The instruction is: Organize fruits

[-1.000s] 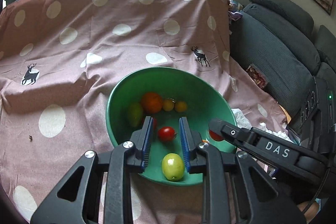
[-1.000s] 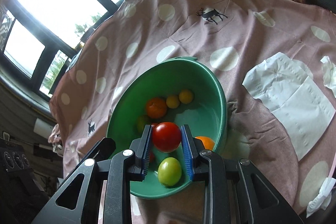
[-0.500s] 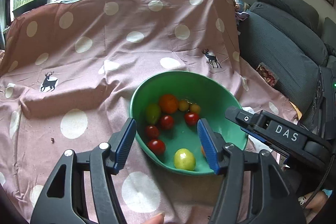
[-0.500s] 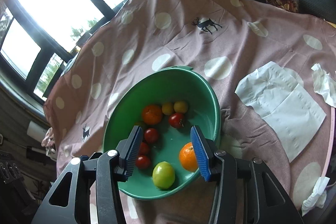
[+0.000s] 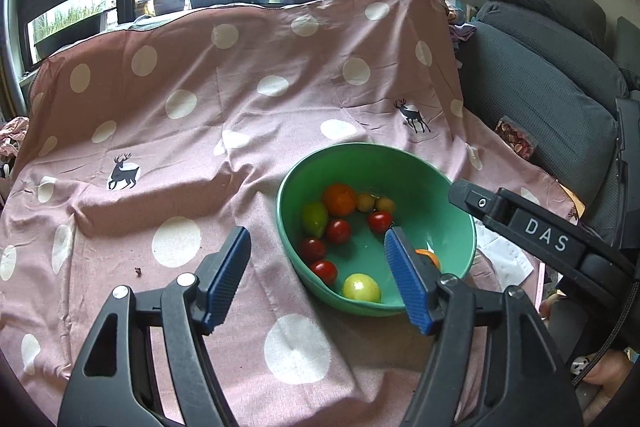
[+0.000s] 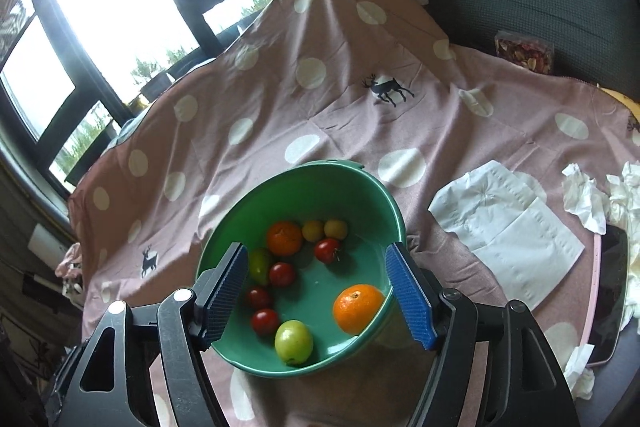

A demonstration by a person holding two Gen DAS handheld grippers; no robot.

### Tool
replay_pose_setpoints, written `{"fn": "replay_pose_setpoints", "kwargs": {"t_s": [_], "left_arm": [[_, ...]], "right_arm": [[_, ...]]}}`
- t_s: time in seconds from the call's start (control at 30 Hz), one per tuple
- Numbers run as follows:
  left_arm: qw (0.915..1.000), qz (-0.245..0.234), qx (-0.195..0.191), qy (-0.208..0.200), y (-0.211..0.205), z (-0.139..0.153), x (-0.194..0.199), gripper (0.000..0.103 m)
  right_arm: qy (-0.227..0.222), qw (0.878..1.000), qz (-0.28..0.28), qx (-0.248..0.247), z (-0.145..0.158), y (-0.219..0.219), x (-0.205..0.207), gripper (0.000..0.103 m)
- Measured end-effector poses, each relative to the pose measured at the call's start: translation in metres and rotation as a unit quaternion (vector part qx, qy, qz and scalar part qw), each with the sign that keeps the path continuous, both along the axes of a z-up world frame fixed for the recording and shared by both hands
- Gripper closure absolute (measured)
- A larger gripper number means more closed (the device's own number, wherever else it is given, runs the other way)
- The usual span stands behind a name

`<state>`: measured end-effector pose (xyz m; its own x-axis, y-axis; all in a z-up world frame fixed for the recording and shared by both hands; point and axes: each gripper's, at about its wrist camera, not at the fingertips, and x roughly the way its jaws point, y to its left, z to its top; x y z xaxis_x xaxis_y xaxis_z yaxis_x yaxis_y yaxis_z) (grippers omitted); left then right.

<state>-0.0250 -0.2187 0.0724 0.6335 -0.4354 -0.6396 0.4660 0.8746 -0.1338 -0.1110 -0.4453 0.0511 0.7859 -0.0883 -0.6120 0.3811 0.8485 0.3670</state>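
Left wrist view. We record the left claw (image 5: pixel 318 277) with its blue pads spread wide, having just been opening; nothing is gripped between them. Beyond it stands the green bowl (image 5: pixel 440 183) on the pink spotted cloth (image 5: pixel 180 131) that covers the worktop. In the bowl we count one orange (image 5: pixel 339 199), a green fruit (image 5: pixel 314 218), two small yellow fruits (image 5: pixel 365 202), four red tomatoes (image 5: pixel 338 231) and a pale green fruit (image 5: pixel 361 287) near the front rim. A second orange fruit (image 5: pixel 433 257) is mostly hidden behind the right pad. The right claw's black arm, marked DAS, enters from the right above the bowl's rim.

Right wrist view. The right claw (image 6: pixel 316 291) likewise stands wide, just opened, and holds nothing. The bowl (image 6: pixel 304 173) lies between and beyond its pads. A large orange (image 6: pixel 358 308) rests loose against the bowl's right wall. White paper napkins (image 6: pixel 508 227) lie on the cloth to the right; beside them is what may be a tablet (image 6: pixel 610 291).
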Motion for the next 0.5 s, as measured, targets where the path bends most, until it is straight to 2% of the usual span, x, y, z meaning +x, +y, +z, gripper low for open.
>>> {"fn": "replay_pose_setpoints", "kwargs": {"t_s": [0.2,0.3,0.5], "left_arm": [[1.0000,0.006,0.004,0.007,0.0010,-0.0037,-0.0013,0.033],[0.9999,0.003,-0.001,0.010,0.0010,-0.0043,-0.0011,0.034],[0.9999,0.001,-0.006,0.012,-0.0002,-0.0046,-0.0028,0.035]], "right_arm": [[0.006,1.000,-0.003,-0.020,0.0009,0.0035,0.0025,0.029],[0.006,1.000,-0.002,-0.020,0.0005,0.0040,0.0023,0.024],[0.012,1.000,-0.006,-0.024,-0.0016,0.0044,0.0036,0.024]]}}
